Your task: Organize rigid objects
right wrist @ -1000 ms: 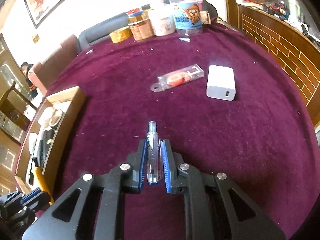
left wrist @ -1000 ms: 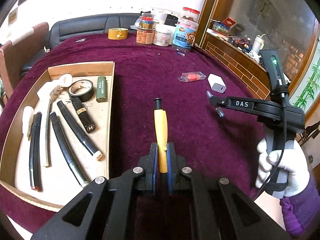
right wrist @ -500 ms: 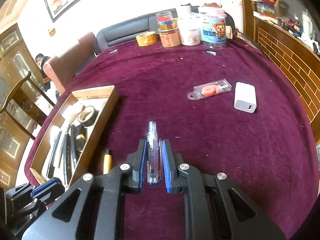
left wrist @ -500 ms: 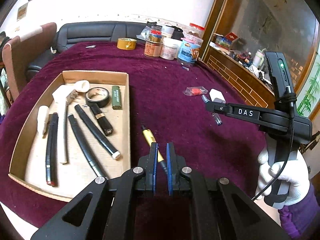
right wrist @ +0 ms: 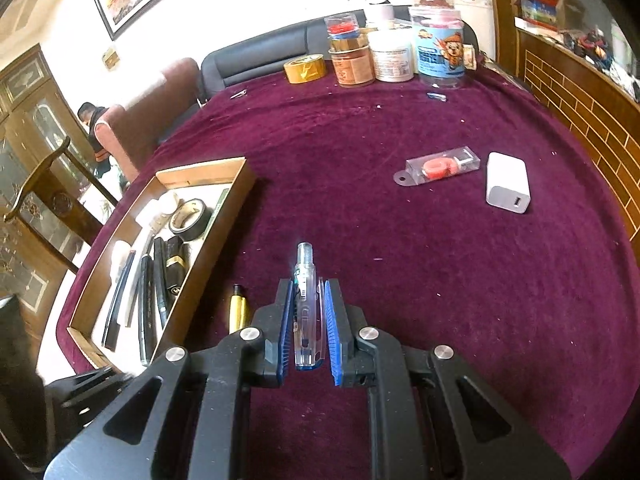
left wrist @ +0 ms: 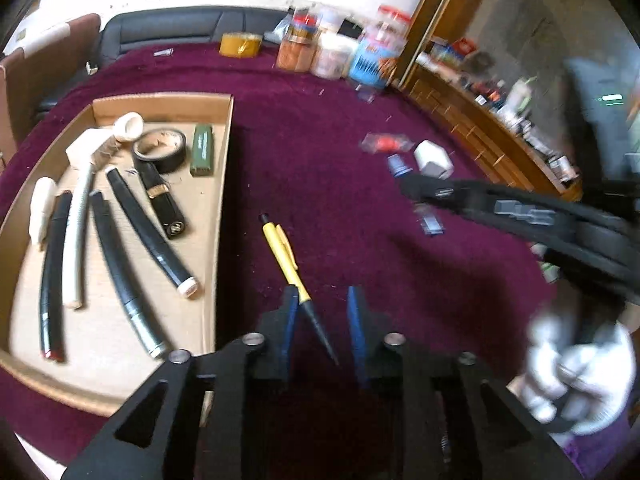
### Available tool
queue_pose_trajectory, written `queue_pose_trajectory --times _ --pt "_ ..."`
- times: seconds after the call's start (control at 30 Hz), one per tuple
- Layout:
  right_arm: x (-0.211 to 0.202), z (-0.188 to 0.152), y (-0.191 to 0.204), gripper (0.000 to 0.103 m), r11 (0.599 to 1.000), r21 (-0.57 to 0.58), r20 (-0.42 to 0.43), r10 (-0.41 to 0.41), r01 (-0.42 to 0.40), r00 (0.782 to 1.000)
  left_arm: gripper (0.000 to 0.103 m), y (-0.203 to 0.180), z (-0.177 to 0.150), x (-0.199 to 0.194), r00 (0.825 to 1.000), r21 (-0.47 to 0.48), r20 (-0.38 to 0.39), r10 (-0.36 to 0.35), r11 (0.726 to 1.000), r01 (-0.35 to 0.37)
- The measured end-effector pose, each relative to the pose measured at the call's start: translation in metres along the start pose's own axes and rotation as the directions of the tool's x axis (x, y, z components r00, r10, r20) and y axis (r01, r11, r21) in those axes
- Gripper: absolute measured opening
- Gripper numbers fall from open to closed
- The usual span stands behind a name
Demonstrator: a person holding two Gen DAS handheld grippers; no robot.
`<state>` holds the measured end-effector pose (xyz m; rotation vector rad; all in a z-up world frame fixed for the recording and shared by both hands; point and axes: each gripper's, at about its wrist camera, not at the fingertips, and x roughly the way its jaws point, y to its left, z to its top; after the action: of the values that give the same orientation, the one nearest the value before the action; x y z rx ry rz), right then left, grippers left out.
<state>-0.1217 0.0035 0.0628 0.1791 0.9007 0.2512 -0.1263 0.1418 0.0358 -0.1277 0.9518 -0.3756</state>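
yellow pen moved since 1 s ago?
Yes. The yellow pen left the left gripper, whose fingers are now open, and lies on the cloth beside the cardboard tray, outside it.

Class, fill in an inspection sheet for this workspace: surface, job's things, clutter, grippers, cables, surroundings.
Surface: maroon tablecloth, specks of lint.
Job's things: cardboard tray holding pens, black tape roll and a green stick; yellow pen on the cloth beside the tray; clear pen; white charger; packaged red item.
Clutter: jars and yellow tape roll at the far edge.
Grippers: left gripper open, above the yellow pen; right gripper shut on the clear pen.
Cables: nothing seen.
Surroundings: sofa, wooden chair, framed picture, brick ledge.
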Motion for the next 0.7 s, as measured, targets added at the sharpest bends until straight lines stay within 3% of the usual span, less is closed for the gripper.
queue_pose_trajectory --times 0.07,0.17,0.23,0.27,0.3,0.37,0.43,0.63,0.7 --pt "-0.001 -0.001 -0.006 0.013 1.000 0.014 0.002 0.006 -0.006 1.000 0.030 -0.003 0.005 0.019 0.998 0.013 -0.034 0.056 0.998 -0.055" --pt "-0.003 -0.003 -0.014 0.013 0.999 0.032 0.006 0.017 -0.017 1.000 0.031 -0.024 0.010 0.035 0.982 0.129 -0.001 0.186 0.974 -0.185" --pt "-0.003 -0.004 -0.019 0.013 0.999 0.040 0.008 0.028 -0.028 1.000 0.020 -0.028 0.010 0.039 0.971 0.165 0.019 0.238 0.957 -0.237" --pt "-0.004 -0.005 -0.021 0.013 0.999 0.042 0.011 0.032 -0.032 0.999 0.008 -0.026 0.010 0.036 0.971 0.163 0.027 0.238 0.957 -0.239" --pt "-0.005 -0.005 -0.022 0.013 0.998 0.042 0.014 0.037 -0.037 0.999 0.001 -0.019 0.011 0.031 0.975 0.143 0.032 0.219 0.965 -0.221" --pt "-0.005 -0.005 -0.024 0.013 0.998 0.044 0.017 0.040 -0.041 0.999 0.000 -0.003 0.010 0.020 0.989 0.083 0.020 0.146 0.986 -0.148" --pt "-0.003 -0.004 -0.026 0.013 0.998 0.052 0.017 0.045 -0.046 0.999 0.000 0.006 0.007 0.008 0.989 0.061 0.052 0.135 0.988 -0.138" --pt "-0.001 -0.004 -0.027 0.013 0.996 0.063 0.019 0.061 -0.062 0.998 0.000 0.026 0.009 -0.020 0.994 0.007 0.109 0.016 1.000 -0.017" --pt "0.000 -0.005 -0.025 0.013 0.996 0.063 0.015 0.069 -0.070 0.997 0.000 0.026 0.010 -0.023 0.993 -0.015 0.098 -0.065 0.998 0.067"
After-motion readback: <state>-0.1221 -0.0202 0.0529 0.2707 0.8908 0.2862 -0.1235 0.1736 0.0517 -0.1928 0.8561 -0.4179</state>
